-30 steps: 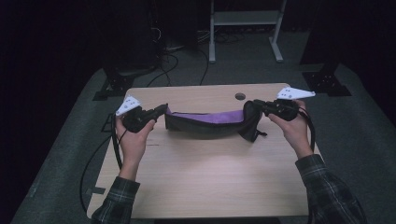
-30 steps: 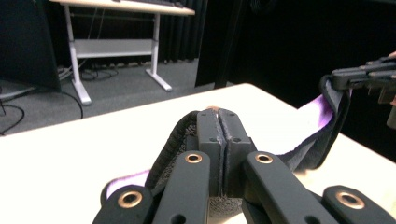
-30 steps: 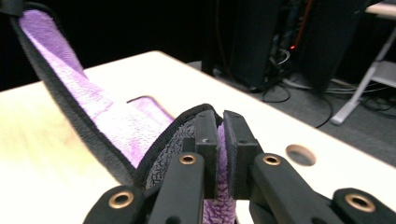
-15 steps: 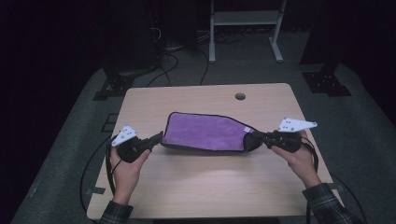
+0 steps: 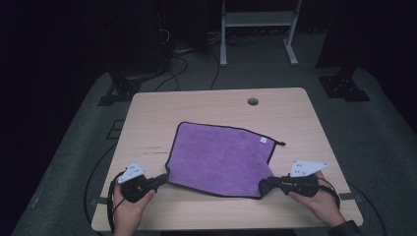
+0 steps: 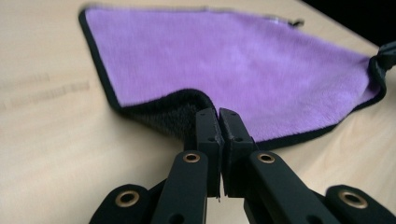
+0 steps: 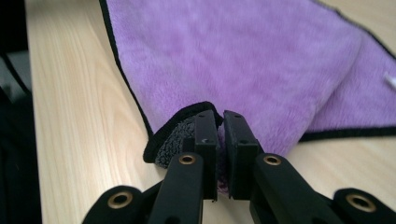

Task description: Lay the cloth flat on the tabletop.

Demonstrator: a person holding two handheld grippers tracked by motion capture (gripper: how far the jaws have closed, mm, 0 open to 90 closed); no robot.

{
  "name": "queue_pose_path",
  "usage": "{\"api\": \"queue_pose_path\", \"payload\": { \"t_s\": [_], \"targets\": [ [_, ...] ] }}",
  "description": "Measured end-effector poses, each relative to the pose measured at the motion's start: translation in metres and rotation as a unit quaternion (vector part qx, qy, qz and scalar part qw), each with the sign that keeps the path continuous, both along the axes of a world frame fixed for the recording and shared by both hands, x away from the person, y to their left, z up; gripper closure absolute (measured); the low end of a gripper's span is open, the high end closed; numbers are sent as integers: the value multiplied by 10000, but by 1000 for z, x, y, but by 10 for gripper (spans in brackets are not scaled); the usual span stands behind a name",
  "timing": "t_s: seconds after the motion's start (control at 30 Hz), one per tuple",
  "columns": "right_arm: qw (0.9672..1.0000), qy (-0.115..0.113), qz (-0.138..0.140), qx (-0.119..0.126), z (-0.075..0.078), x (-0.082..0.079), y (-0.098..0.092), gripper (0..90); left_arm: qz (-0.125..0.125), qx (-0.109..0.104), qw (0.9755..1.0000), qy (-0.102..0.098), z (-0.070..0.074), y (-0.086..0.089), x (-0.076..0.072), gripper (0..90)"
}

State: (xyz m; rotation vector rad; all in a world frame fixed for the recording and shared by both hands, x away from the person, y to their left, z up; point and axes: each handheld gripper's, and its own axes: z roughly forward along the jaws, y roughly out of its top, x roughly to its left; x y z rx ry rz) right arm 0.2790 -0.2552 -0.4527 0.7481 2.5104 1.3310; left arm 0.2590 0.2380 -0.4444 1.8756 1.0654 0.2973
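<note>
You have a purple cloth (image 5: 221,157) lying spread out on the wooden bench (image 5: 206,105). In the high view it sits in the middle of the frame, a bit toward the bottom. It has a thin black edge all the way round. A small white tag (image 5: 263,140) shows near its upper right corner, and a short black loop (image 5: 281,143) sticks out just past that corner.

Your left tool (image 5: 162,178) is at the lower left of the high view. Its jaws are pressed together and they pinch the cloth's lower left corner. In the left gripper view the left tool (image 6: 218,122) sits at the bottom middle of the frame, and the corner of the cloth (image 6: 243,65) curls up right at the jaw tips, so you can see its dark underside.

Your right tool (image 5: 265,185) is at the lower right of the high view. Its jaws are pressed together too, and they pinch the cloth's lower right corner. In the right gripper view the right tool (image 7: 220,126) is at the bottom middle, and the cloth (image 7: 243,56) folds up around the jaw tips, with grey fuzz showing underneath.

Both tools lie low, close to the bench top. Your left hand (image 5: 128,209) and right hand (image 5: 319,201) come in from the bottom edge of the high view.

A small round hole (image 5: 253,102) is in the bench at the upper right, well apart from the cloth. Black cables (image 5: 187,73) lie on the floor at the top of the frame.
</note>
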Motion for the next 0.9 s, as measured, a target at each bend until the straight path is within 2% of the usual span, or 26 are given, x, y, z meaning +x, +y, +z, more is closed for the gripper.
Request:
{"api": "queue_pose_path", "payload": {
  "t_s": [0.07,0.13,0.23,0.3,0.37,0.43,0.5,0.6,0.67,0.77,0.87,0.9],
  "targets": [
    [10000,58,23,-47,-4,-1,-1,809,29,158,9998,128,-5,1,-3,831],
    [10000,44,22,14,-4,-2,-3,702,129,280,9995,95,-7,2,-5,719],
    [9991,-63,8,414,3,1,-8,600,166,346,9992,-76,-6,3,-4,587],
    [9983,-155,-153,535,9,6,-13,578,162,444,9988,-114,-7,1,-1,536],
    [9977,-227,-441,457,10,17,-17,580,95,580,9982,-124,-9,-1,3,507],
    [9962,-207,-765,361,8,30,-21,575,50,711,9972,-204,-12,-4,9,470],
    [9942,-197,-1040,172,4,45,-23,566,4,785,9966,-259,-13,-7,15,458],
    [9911,-158,-1319,-31,-2,65,-23,557,-56,920,9951,-355,-15,-10,24,410],
    [9900,-128,-1403,-101,-4,78,-19,549,-79,1061,9935,-408,-18,-12,28,394],
    [9901,-4,-1398,-78,-9,92,-11,529,-115,1247,9912,-433,-23,-12,33,373],
    [9904,94,-1335,-347,-17,100,0,525,-131,1301,9907,-378,-28,-11,35,365],
    [9905,99,-1309,-409,-20,102,3,529,-141,1368,9899,-358,-28,-10,36,364]
  ]
}}
